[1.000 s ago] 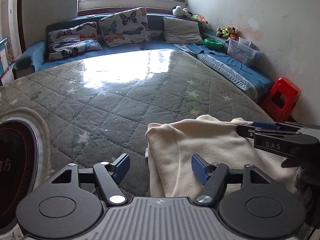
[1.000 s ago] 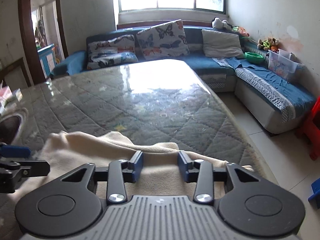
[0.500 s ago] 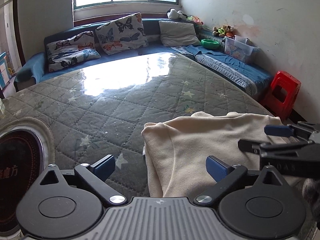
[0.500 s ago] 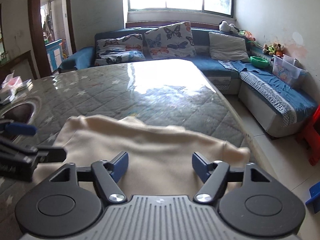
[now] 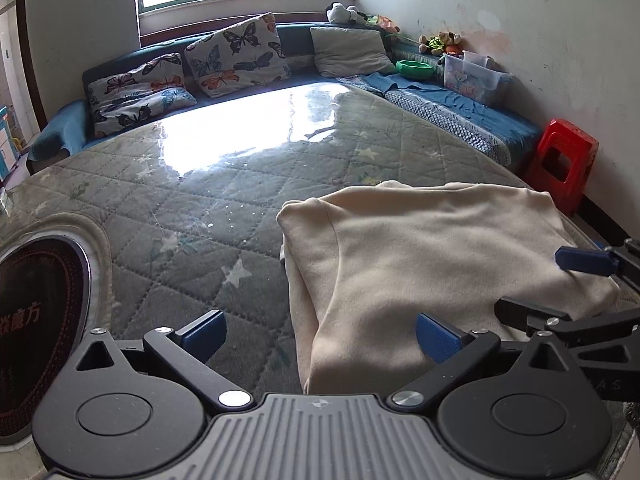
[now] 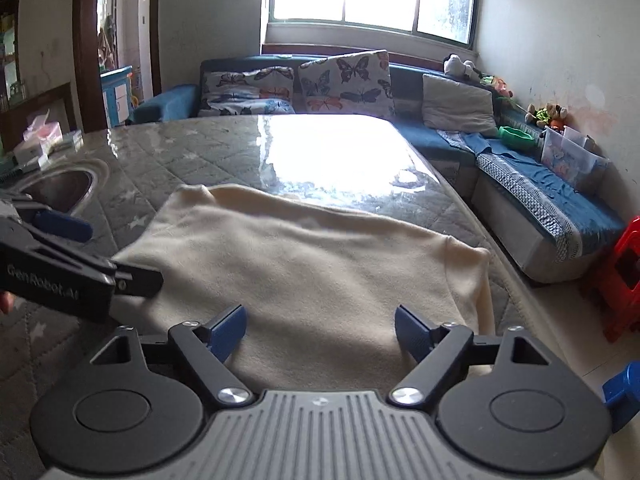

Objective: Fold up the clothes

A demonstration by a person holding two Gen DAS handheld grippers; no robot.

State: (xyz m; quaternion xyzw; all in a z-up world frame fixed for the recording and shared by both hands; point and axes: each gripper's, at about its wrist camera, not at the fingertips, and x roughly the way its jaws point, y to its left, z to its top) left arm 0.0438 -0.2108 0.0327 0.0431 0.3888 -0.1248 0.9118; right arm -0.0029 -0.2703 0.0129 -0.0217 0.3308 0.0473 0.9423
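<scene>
A cream garment (image 5: 420, 248) lies folded flat on the quilted table (image 5: 192, 208) near its right edge; it also shows in the right wrist view (image 6: 312, 264). My left gripper (image 5: 320, 336) is open and empty, held above the garment's near left corner. My right gripper (image 6: 320, 328) is open and empty above the garment's near edge. Each gripper shows in the other's view: the right one at the right (image 5: 560, 284), the left one at the left (image 6: 72, 252).
A dark round induction plate (image 5: 36, 312) is set in the table at the left. A blue corner sofa with butterfly cushions (image 5: 236, 56) runs behind and to the right. A red stool (image 5: 564, 160) stands on the floor right of the table.
Both grippers opened wide and let go of the cream garment, then drew back and up from it. The garment now lies flat and smoothed on the table.
</scene>
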